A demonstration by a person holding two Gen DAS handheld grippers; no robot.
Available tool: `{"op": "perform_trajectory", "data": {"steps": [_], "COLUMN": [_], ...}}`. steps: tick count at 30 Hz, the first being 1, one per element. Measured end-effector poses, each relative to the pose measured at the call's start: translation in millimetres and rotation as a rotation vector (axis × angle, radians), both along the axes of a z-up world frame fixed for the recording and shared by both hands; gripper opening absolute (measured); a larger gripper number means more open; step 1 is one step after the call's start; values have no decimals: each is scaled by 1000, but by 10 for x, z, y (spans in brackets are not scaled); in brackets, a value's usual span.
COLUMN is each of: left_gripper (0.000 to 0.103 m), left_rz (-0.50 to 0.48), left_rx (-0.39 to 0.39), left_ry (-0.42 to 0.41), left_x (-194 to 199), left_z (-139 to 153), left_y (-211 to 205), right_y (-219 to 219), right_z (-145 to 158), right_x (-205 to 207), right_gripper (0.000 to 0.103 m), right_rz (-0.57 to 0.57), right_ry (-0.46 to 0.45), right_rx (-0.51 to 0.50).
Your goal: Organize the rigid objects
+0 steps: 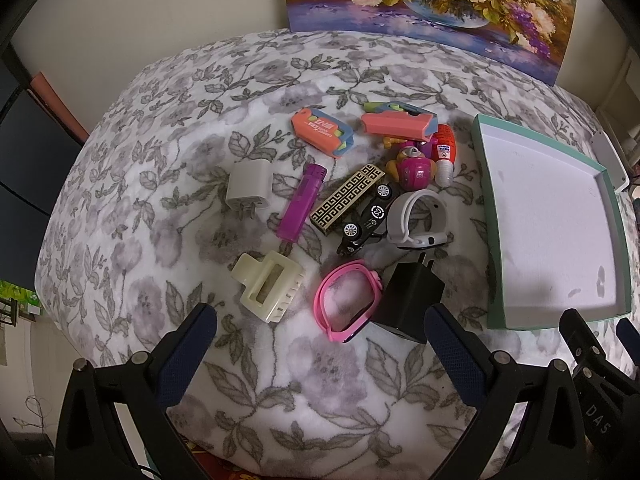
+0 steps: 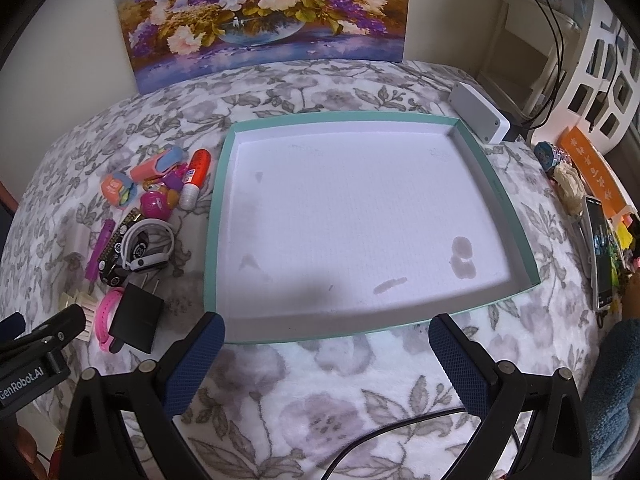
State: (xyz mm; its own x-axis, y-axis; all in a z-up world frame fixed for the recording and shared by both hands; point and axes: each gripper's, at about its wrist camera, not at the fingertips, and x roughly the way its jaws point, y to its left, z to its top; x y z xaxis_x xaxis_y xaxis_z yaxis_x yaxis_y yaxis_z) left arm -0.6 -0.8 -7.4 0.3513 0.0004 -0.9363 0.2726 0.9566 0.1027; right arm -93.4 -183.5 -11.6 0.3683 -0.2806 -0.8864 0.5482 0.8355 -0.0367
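Note:
A pile of small objects lies on the floral blanket in the left wrist view: a cream hair claw (image 1: 269, 286), a pink watch band (image 1: 349, 301), a black charger (image 1: 410, 302), a purple lighter (image 1: 301, 202), a white charger (image 1: 249, 185), a patterned black-gold box (image 1: 347, 199), a toy car (image 1: 369, 218), a white watch (image 1: 416, 218) and orange toys (image 1: 323, 131). My left gripper (image 1: 320, 354) hovers open just in front of the claw and band. A shallow teal tray (image 2: 224, 168) with a white floor sits to the right, holding nothing. My right gripper (image 2: 326, 358) stands open at its near edge.
A flower painting (image 2: 260, 12) leans on the wall behind. A white box (image 2: 478, 112) lies past the tray's far right corner. A phone (image 2: 600, 256) and small clutter line the right edge. A black cable (image 2: 400, 428) runs under my right gripper.

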Motion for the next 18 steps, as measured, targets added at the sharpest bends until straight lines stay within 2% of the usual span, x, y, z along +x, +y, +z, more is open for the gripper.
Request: {"op": "perform_trajectory", "data": {"steps": [5, 10, 14, 18], "left_gripper": [103, 103, 103, 102], "left_rz": [96, 218, 295, 325], "left_rx": [-52, -69, -102, -126], "left_ry": [45, 89, 123, 133], "left_x": [151, 299, 373, 461], "left_z": [-67, -205, -299, -370], "left_y": [252, 561, 755, 846], "right_y": [84, 352, 656, 847], "right_z": [47, 84, 3, -134], "right_x": [60, 283, 517, 685], "right_gripper": [103, 103, 103, 103], "right_rz": [38, 146, 225, 270], "right_ry": [-33, -79, -50, 1], "right_rx": [7, 70, 94, 101]}}
